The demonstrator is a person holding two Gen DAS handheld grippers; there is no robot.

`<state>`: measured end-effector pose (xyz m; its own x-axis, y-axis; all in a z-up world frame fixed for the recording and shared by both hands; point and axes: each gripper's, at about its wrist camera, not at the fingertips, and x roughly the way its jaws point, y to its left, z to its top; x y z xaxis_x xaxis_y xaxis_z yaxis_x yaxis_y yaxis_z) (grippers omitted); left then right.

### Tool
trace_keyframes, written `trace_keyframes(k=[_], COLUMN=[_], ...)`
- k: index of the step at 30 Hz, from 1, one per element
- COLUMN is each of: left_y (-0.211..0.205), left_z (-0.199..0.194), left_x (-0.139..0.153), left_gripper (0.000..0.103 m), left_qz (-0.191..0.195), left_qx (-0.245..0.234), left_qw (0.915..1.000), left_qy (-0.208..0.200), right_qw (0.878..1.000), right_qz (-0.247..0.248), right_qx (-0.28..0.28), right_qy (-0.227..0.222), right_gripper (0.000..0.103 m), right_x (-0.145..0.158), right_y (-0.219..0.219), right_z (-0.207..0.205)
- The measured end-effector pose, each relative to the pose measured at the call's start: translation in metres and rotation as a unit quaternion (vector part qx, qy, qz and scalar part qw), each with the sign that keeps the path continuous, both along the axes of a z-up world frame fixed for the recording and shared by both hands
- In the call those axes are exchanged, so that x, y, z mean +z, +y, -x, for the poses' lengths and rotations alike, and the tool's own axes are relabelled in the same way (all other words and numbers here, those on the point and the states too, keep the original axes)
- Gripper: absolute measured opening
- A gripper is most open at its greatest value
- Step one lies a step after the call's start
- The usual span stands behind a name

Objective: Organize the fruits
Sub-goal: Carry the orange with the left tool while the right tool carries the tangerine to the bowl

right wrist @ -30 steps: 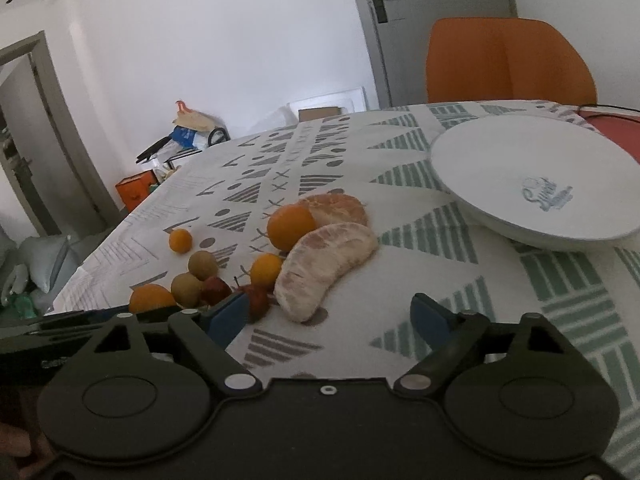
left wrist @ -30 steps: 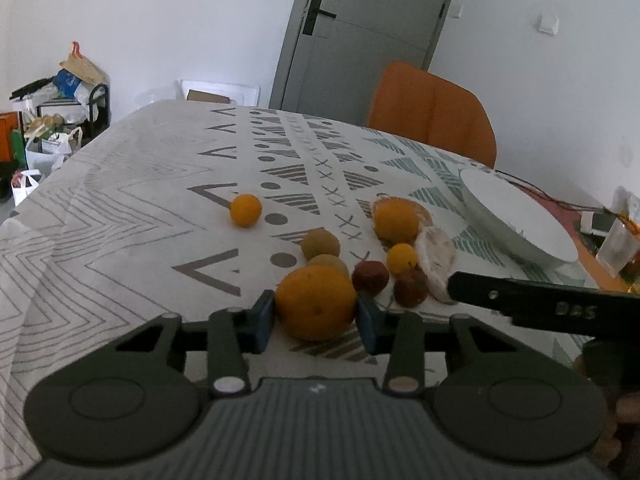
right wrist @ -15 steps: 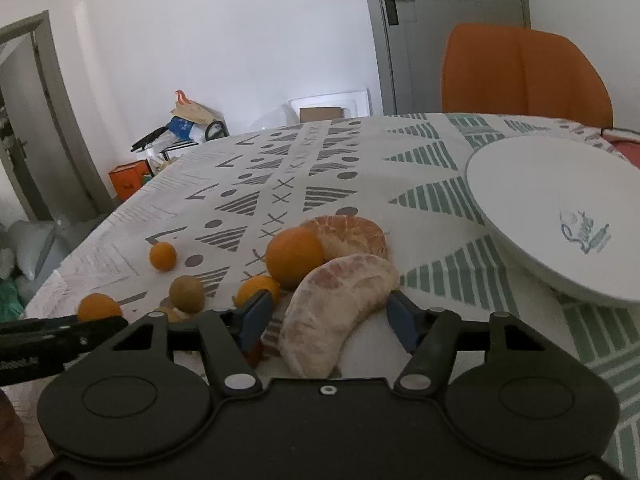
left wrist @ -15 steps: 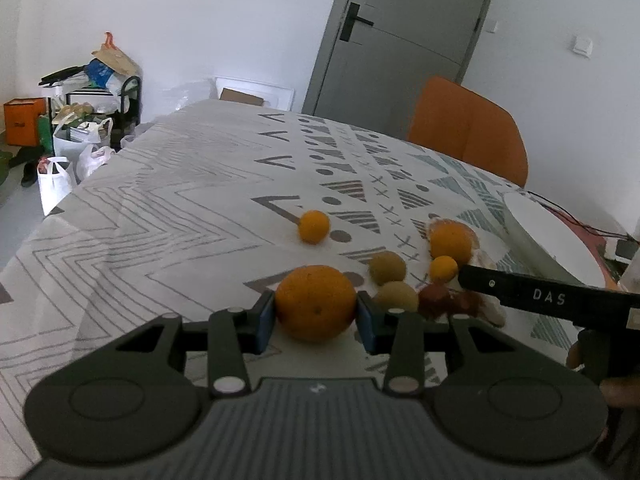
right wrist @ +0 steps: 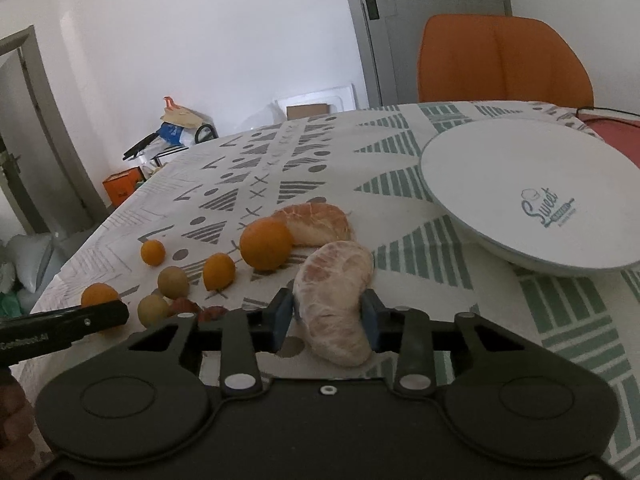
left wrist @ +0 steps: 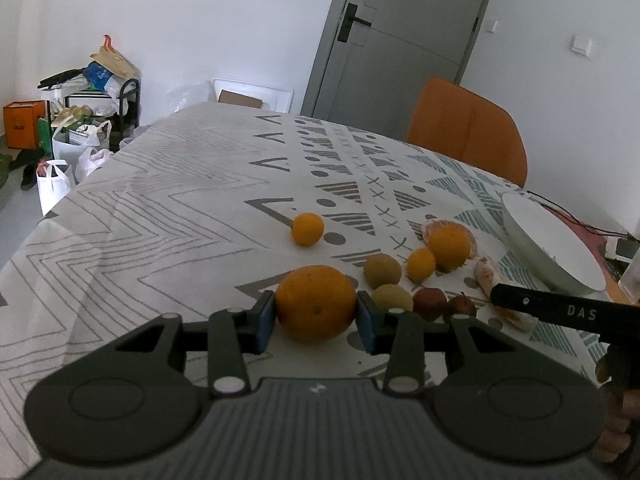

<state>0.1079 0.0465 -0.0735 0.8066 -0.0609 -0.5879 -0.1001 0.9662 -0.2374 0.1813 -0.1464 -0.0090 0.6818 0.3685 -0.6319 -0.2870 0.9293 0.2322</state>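
Note:
My left gripper (left wrist: 316, 314) is shut on a large orange (left wrist: 316, 302) just above the patterned tablecloth. My right gripper (right wrist: 327, 314) is shut on a peeled pomelo segment (right wrist: 334, 300). On the cloth lie a second orange (right wrist: 266, 249) against another peeled segment (right wrist: 316, 224), two small oranges (right wrist: 219, 271) (right wrist: 153, 252), two brownish-green round fruits (right wrist: 173, 281) (right wrist: 153, 308) and two small dark red fruits (left wrist: 430, 303), partly hidden in the right wrist view. A white plate (right wrist: 532, 196) stands to the right.
An orange chair (left wrist: 466, 132) stands behind the table's far edge. A cable (left wrist: 572, 218) runs past the plate at the right edge. Bags and a cluttered rack (left wrist: 80, 120) sit on the floor to the left, beyond the table's left edge.
My left gripper has carried the large orange left, away from the fruit cluster. My right gripper has moved forward and shut on the pomelo segment.

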Motion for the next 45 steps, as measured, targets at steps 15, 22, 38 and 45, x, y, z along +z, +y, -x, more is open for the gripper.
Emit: trace_keyframes(k=[15,22,38,45], left_y=[-0.004,-0.019,-0.065,-0.09], left_z=[0.011,0.012,-0.002,-0.02], left_x=[0.012,0.018,0.038,0.044], left_gripper=[0.041,0.041,0.041,0.041], left_qz=[-0.019,-0.03,-0.054,-0.063], left_qx=[0.012,-0.001,-0.056,-0.093], left_qw=[0.9997,0.9994,0.9959,0.9921], left_qy=[-0.011,-0.018,-0.046,-0.055], right_qw=[1.0,0.999,0.995,0.992], right_qz=[-0.007,-0.031,-0.06,-0.066], right_qx=[0.018,0.012,-0.037,-0.071], right_qy=[-0.007,-0.017,-0.065,-0.078], right_gripper=[0.036,0.036,0.036,0.036], right_x=[0.0,0.007,0.03,0.032], right_y=[0.005,-0.01,-0.062,-0.087], right_z=[-0.004,0.007,0.016,0.014])
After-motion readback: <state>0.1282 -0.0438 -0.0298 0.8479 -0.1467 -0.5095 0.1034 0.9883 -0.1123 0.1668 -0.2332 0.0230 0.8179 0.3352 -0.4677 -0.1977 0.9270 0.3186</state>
